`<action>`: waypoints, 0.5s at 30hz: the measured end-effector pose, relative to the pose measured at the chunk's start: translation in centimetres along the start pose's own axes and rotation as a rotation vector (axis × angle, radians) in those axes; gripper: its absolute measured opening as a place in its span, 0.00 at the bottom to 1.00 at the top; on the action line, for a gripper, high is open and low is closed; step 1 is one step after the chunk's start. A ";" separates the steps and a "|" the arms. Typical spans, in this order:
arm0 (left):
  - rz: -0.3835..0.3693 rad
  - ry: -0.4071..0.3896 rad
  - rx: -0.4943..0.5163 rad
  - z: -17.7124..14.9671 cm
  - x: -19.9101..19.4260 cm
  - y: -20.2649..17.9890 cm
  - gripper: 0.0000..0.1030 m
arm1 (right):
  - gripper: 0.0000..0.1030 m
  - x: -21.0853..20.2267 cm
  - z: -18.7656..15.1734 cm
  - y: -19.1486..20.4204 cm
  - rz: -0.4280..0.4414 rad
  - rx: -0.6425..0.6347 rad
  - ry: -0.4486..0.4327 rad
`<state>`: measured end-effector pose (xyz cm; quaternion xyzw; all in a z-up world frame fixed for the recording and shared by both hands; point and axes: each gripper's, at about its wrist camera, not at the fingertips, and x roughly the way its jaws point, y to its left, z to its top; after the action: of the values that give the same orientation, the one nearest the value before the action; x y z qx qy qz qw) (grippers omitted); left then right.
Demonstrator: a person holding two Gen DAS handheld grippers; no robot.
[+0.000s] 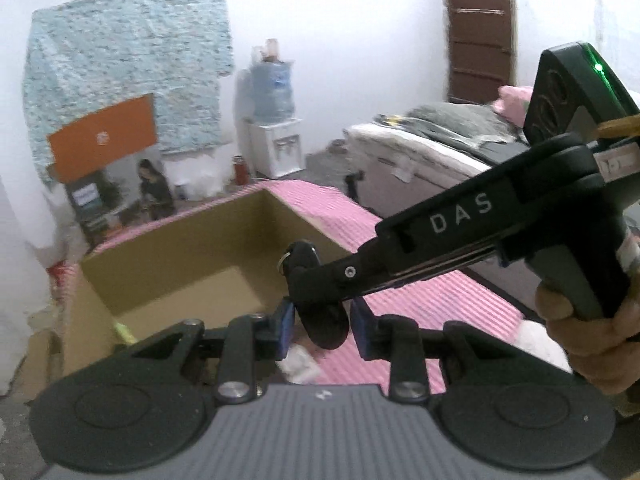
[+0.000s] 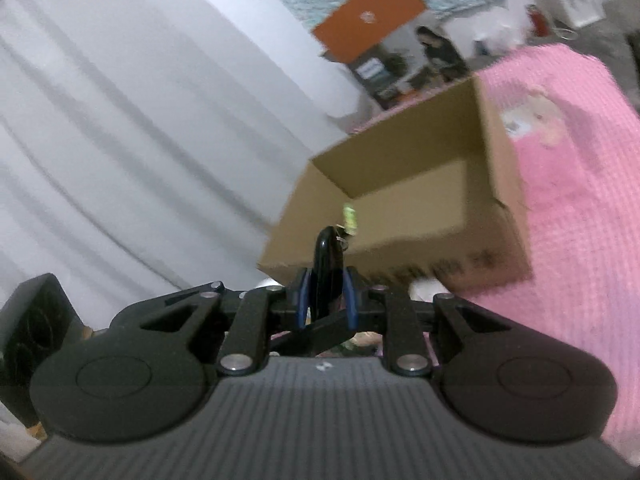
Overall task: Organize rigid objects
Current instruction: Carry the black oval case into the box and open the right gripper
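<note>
Small glossy black fob (image 1: 325, 320); metal ring.

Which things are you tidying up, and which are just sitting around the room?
For the job: black key fob, cardboard box, left hand-held gripper, right hand-held gripper.
Lying about: water dispenser, red bottle, orange box.

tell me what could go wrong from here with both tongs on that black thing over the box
1. Both the left tongs and right tongs pinch the same black object; uneven motion could twist it loose.
2. The cardboard box sits ahead, so an early release might drop it on the pink cloth.
3. Its small metal ring could snag.
</note>
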<state>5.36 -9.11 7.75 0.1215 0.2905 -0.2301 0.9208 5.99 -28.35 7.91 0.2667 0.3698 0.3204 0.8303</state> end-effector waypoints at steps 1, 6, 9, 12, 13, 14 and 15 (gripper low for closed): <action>0.012 0.004 -0.006 0.4 0.0 0.7 0.30 | 0.17 0.9 0.9 0.5 0.016 -0.009 0.009; 0.052 0.076 -0.061 2.5 1.1 5.4 0.31 | 0.17 5.9 5.0 1.4 0.070 0.003 0.090; 0.058 0.145 -0.085 3.2 2.7 8.3 0.31 | 0.17 9.5 7.2 1.3 0.083 0.037 0.162; 0.055 0.225 -0.115 3.8 5.1 11.1 0.31 | 0.16 13.8 9.3 0.8 0.082 0.088 0.237; 0.051 0.253 -0.130 3.9 6.0 12.2 0.31 | 0.16 15.1 9.9 0.5 0.078 0.109 0.259; 0.047 0.276 -0.144 4.0 6.8 13.1 0.31 | 0.16 16.5 10.5 0.0 0.073 0.130 0.284; 0.043 0.302 -0.149 4.2 7.8 13.9 0.31 | 0.16 17.5 10.7 -0.4 0.069 0.146 0.302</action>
<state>19.87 -1.34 7.72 0.0923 0.4390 -0.1674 0.8779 23.63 -18.08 6.11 0.2877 0.5033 0.3576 0.7322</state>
